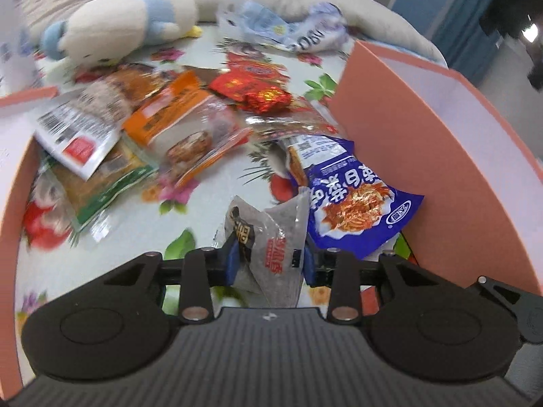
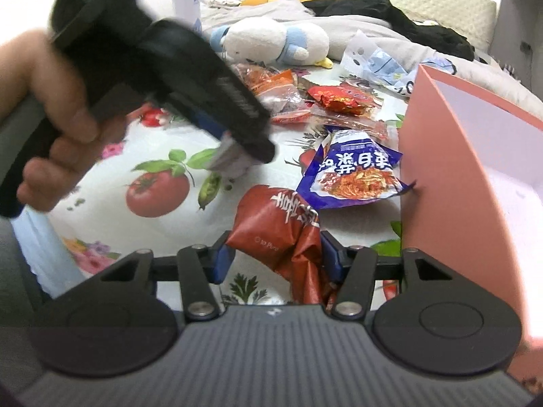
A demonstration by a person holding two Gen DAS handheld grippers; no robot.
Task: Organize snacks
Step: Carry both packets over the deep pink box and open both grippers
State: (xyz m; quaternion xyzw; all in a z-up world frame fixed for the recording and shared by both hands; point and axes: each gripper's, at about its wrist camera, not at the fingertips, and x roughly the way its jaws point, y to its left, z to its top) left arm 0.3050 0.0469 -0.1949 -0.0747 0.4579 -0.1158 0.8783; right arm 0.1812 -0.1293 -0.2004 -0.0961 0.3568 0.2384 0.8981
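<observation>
Gripped between blue pads, a grey snack packet (image 1: 271, 254) sat in the left gripper (image 1: 268, 261), jaws partly closed on it, its long axis running away from the camera. To its right, the right gripper (image 2: 276, 257) pinched a red-brown snack packet (image 2: 278, 227) the same way. Both hung over the floral bedsheet (image 2: 112, 169), with the pink box (image 2: 451, 176) further right, nearer the right hand's load and apparently the next stop.

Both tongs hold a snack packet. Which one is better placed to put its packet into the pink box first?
Probably the right tongs: their red packet sits beside the pink box. The left tongs, holding a grey packet, have the blue packet between.
</observation>
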